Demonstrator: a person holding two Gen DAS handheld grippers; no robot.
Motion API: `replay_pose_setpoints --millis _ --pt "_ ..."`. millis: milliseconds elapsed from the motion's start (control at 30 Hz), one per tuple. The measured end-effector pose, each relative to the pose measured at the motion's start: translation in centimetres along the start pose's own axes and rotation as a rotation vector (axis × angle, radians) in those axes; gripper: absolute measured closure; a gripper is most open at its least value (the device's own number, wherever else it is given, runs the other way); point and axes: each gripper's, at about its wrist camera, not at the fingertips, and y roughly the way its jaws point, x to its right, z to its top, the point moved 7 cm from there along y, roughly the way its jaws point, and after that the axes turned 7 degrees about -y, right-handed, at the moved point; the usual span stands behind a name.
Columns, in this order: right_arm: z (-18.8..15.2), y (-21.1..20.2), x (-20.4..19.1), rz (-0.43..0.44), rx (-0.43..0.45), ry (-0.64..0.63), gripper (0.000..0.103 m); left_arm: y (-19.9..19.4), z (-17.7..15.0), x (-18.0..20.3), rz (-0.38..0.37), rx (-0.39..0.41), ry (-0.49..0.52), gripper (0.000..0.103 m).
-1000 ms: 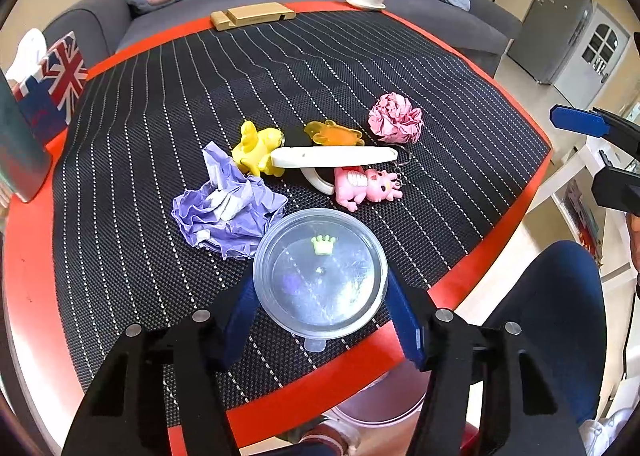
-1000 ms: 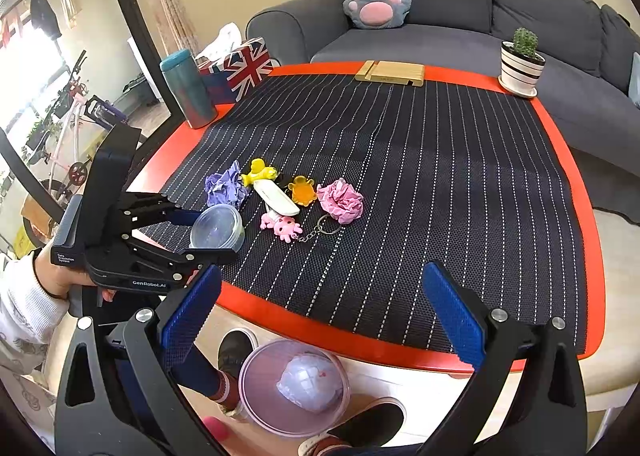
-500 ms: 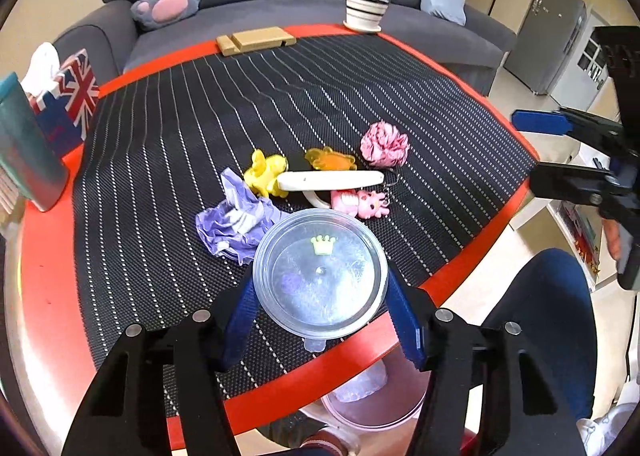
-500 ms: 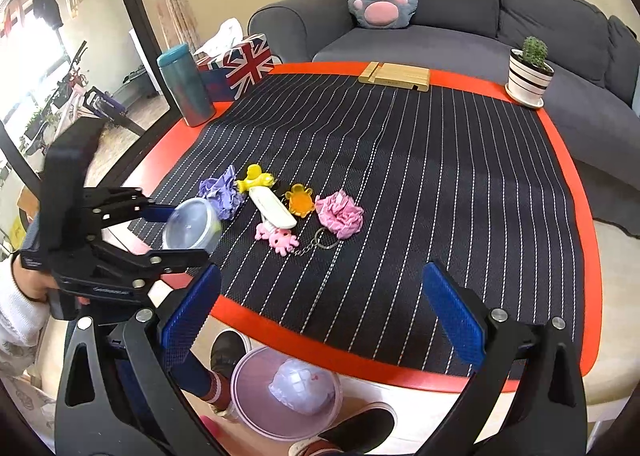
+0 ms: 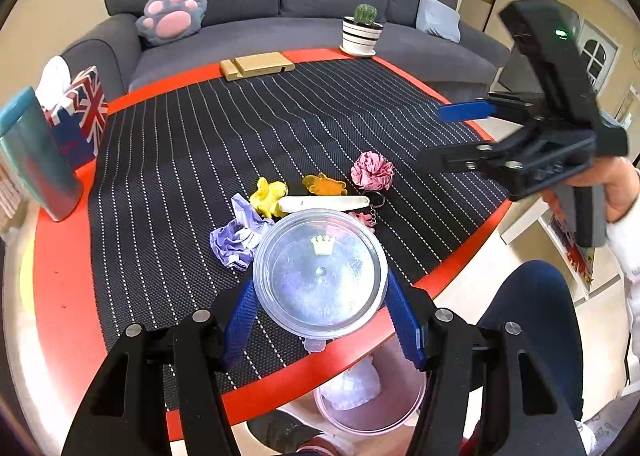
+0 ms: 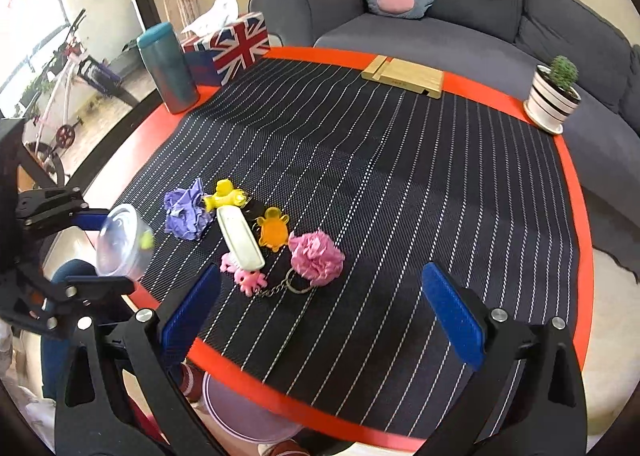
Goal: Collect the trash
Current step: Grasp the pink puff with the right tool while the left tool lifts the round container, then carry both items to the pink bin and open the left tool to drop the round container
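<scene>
My left gripper (image 5: 322,312) is shut on a clear plastic cup (image 5: 320,274) with a lid and a green crown mark, held over the table's front edge; it also shows in the right wrist view (image 6: 122,242). My right gripper (image 6: 320,316) is open and empty above the table's near edge. A crumpled purple paper (image 5: 236,238) (image 6: 186,212) and a crumpled pink paper ball (image 5: 372,171) (image 6: 317,258) lie on the black striped mat (image 6: 360,176). A pink bin (image 5: 372,400) with a clear wrapper inside stands on the floor below the table edge.
Yellow toy (image 6: 225,195), white case (image 6: 239,238), orange turtle (image 6: 273,232) and pink octopus keychain (image 6: 248,278) lie among the papers. Teal tumbler (image 6: 167,68), Union Jack tissue box (image 6: 224,44), wooden stand (image 6: 402,76) and potted cactus (image 6: 554,94) stand along the far rim.
My left gripper has lifted and pulled back with the cup toward the table edge. My right gripper has moved forward over the table, nearer the pink paper ball.
</scene>
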Motion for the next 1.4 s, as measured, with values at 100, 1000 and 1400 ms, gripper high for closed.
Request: replay_pose_setpoints --millis 100,1000,1400 --pt "0.5 1.2 0.2 0.003 -0.028 -0.017 0.005 -0.2 0.0 -0.2 -0.002 0.004 -0.005 0.044" --pt "-0.1 6.0 -0.2 0.047 -0.144 -0.07 0.069 0.1 0.0 -1.3 -0.02 0.013 -0.032 0.044" --pt "-0.5 0.9 -1.3 0.038 -0.032 -0.039 0.069 -0.8 -0.2 -0.6 -0.028 0.026 -0.018 0.044"
